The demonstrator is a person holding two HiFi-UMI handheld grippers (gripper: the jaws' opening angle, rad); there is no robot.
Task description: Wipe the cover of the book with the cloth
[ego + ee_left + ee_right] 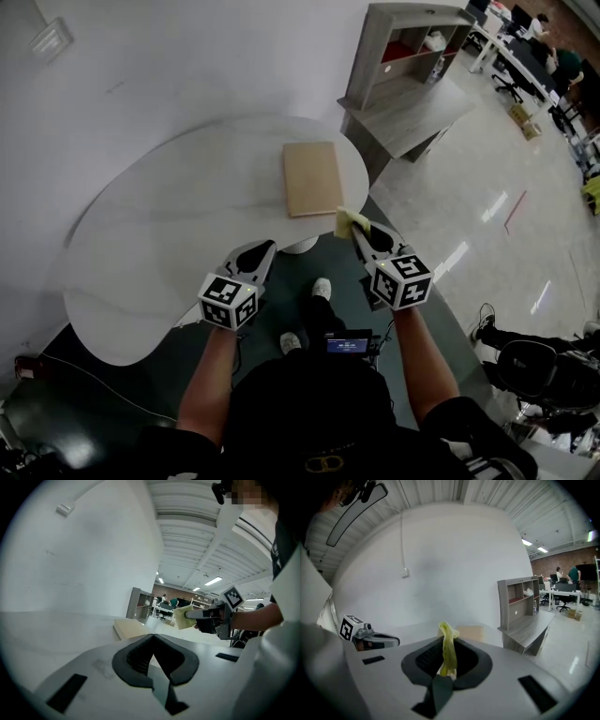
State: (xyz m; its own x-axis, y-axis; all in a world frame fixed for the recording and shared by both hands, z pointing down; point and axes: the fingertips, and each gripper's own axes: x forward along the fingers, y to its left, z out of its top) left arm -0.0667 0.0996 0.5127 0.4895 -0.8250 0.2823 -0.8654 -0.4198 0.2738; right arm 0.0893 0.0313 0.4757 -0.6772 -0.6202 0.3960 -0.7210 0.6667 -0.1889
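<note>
A tan book (312, 176) lies flat on the right part of the white table (169, 216); it also shows in the left gripper view (133, 627) and the right gripper view (470, 632). My right gripper (360, 228) is shut on a yellow cloth (348, 222), hovering at the table's near edge just short of the book's near right corner. In its own view the cloth (449, 651) stands pinched between the jaws. My left gripper (266, 247) is shut and holds nothing, over the table's near edge to the left of the book. From the left gripper view the cloth (182, 617) and right gripper (202, 615) show beyond the book.
A grey shelf unit (408, 56) stands past the table's far right. The white wall (141, 66) runs behind the table. Shiny floor (487, 206) spreads to the right, with desks and people (544, 52) far off. The person's shoes (321, 289) are under the table's edge.
</note>
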